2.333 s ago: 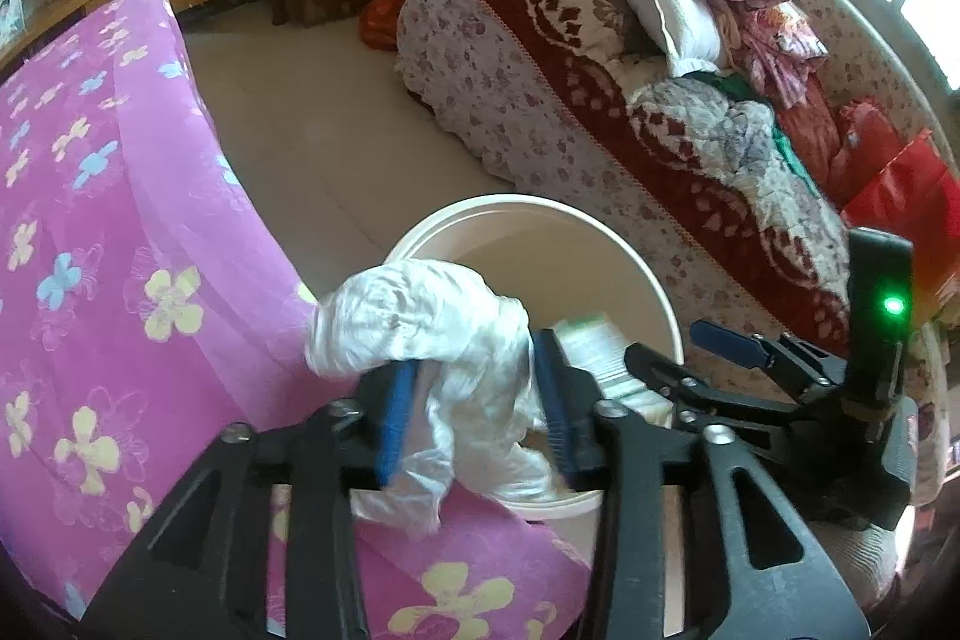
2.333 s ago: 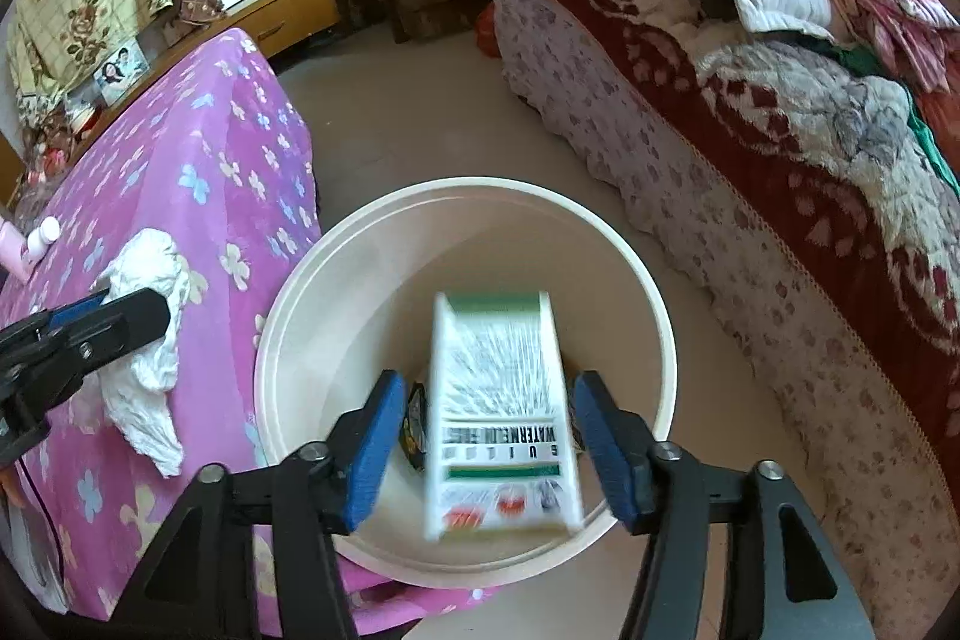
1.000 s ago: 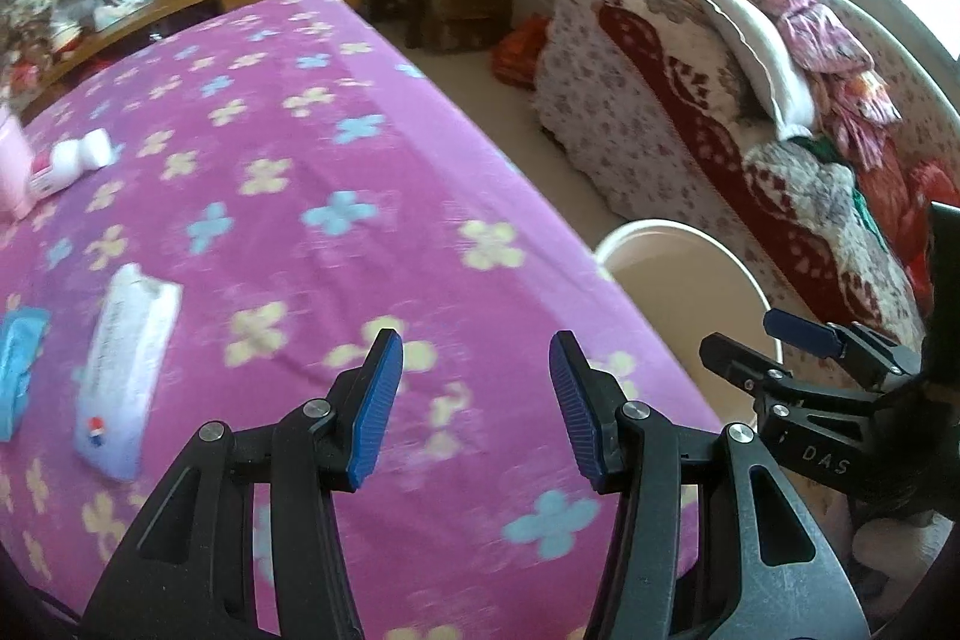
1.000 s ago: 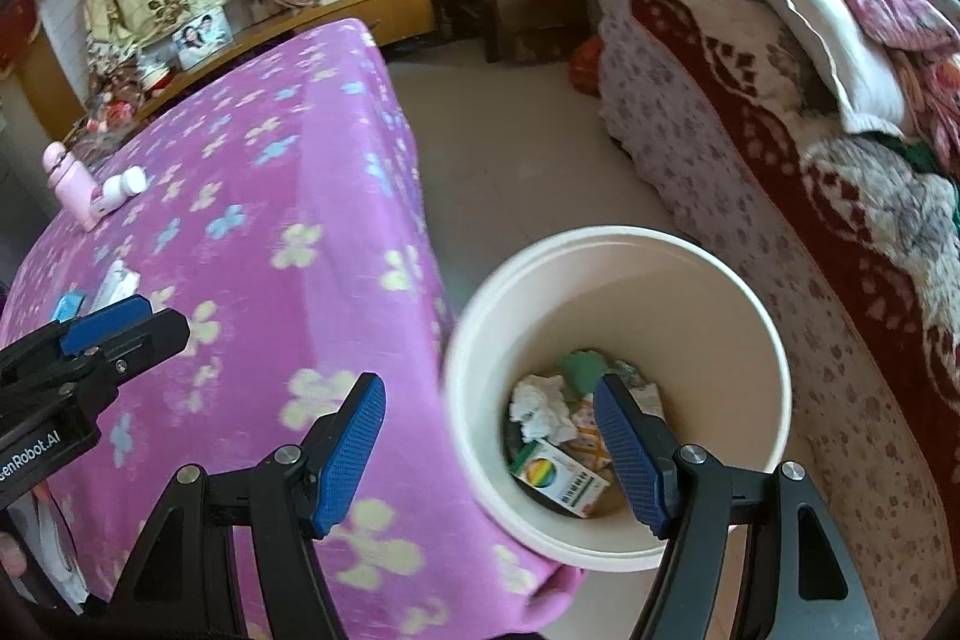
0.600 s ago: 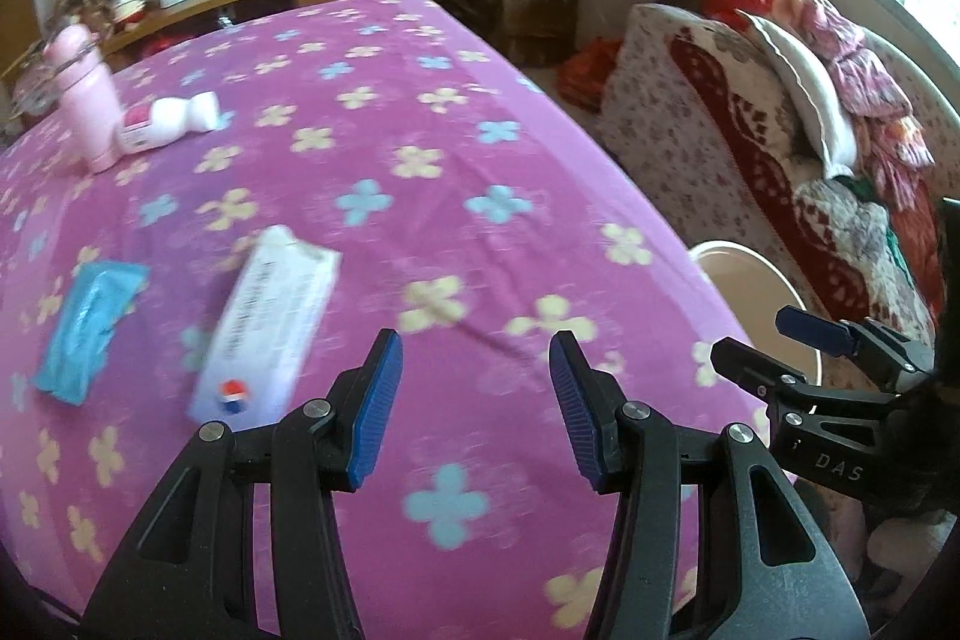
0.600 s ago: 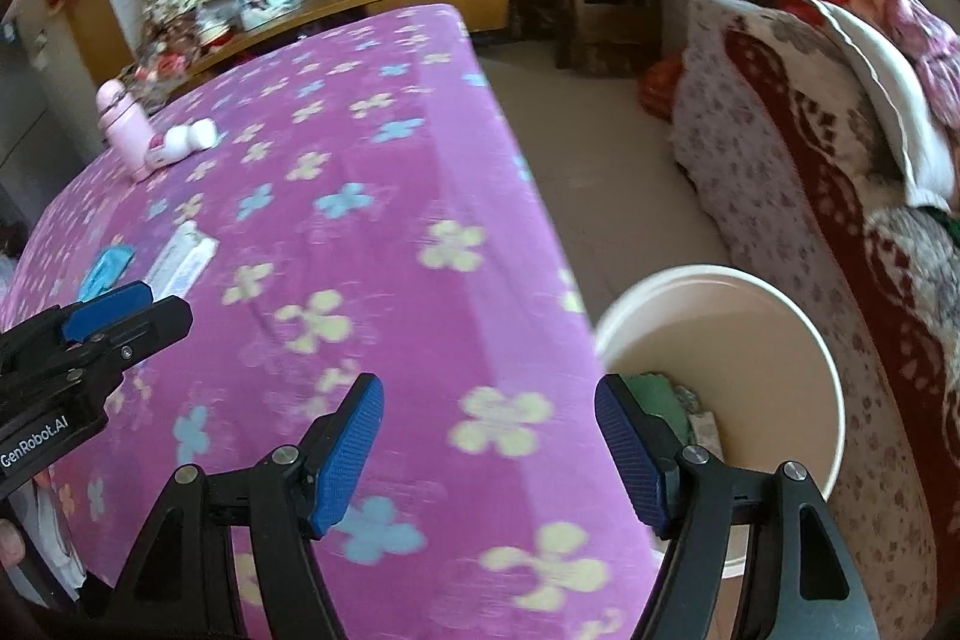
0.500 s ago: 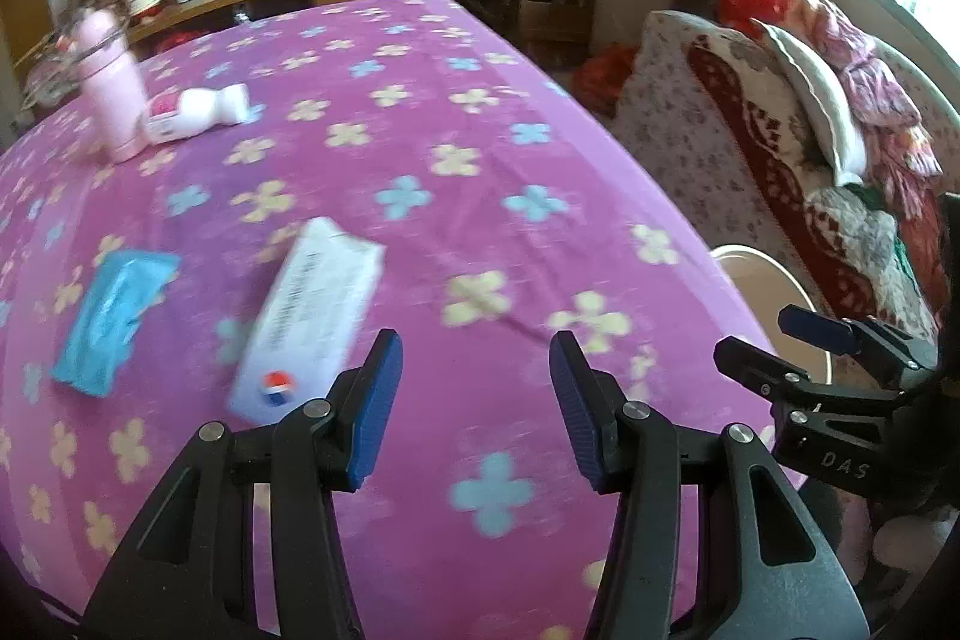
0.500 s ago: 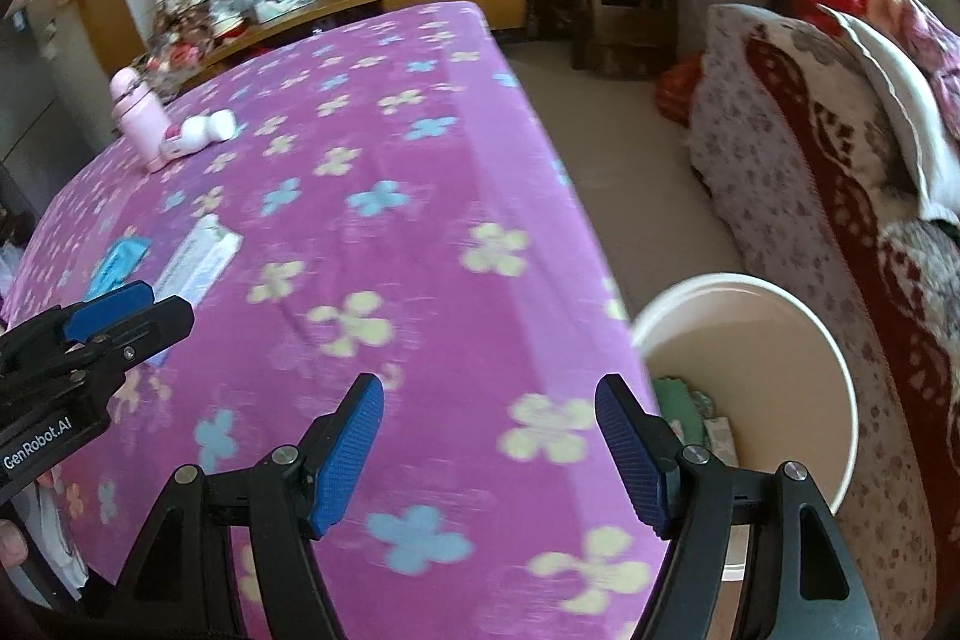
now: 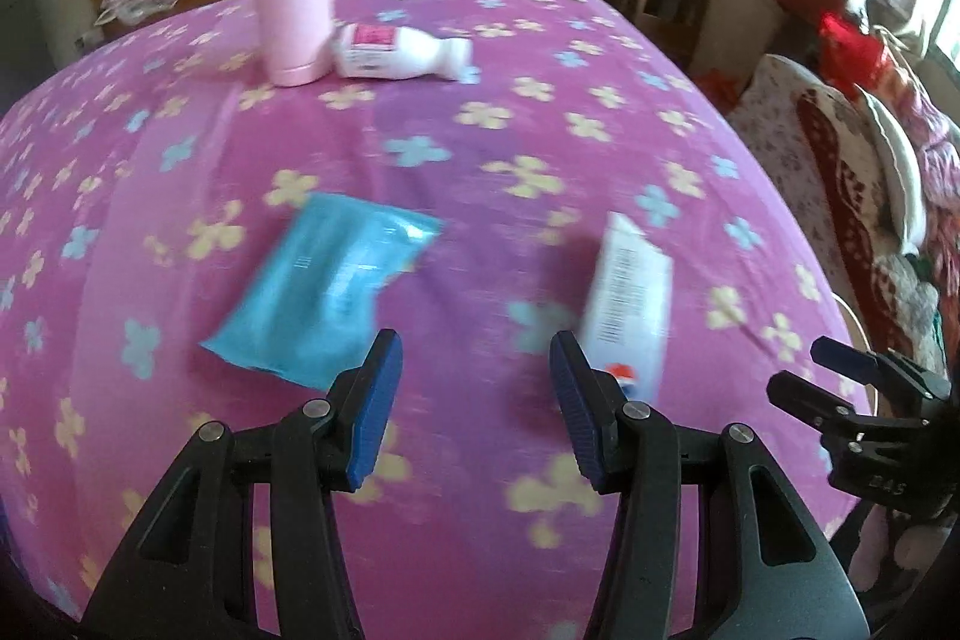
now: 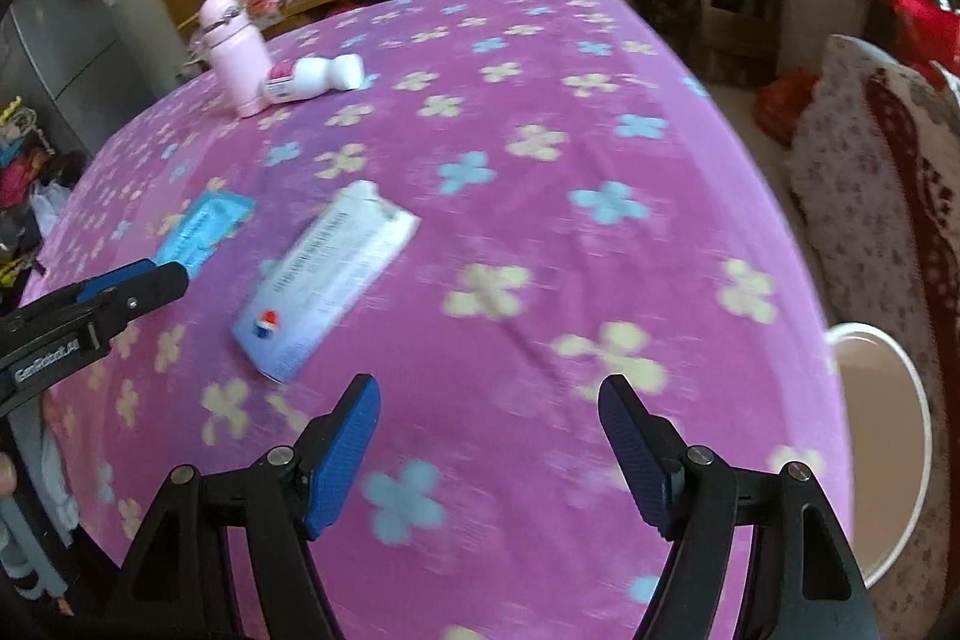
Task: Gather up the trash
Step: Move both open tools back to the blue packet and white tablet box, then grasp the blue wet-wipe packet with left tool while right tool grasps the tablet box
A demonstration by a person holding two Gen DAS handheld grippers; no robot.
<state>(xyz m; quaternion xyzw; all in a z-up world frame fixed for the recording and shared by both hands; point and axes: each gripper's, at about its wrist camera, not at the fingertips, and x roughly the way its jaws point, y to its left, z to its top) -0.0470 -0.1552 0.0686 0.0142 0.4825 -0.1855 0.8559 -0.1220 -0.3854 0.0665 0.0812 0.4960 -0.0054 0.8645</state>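
A table draped in a magenta cloth (image 9: pixel 528 124) printed with pale yellow and blue flowers carried four items. A pink flask (image 9: pixel 293 4) stood upright near the far edge, with a white bottle (image 9: pixel 402 53) bearing a pink label lying on its side against its base. Nearer the front, a light-blue packet (image 9: pixel 327 289) lay flat, and just beside it, to the right, a long white carton (image 9: pixel 630 304) rested flat on the cloth. A cream bucket (image 10: pixel 882 430) stood on the floor off the table's right edge.
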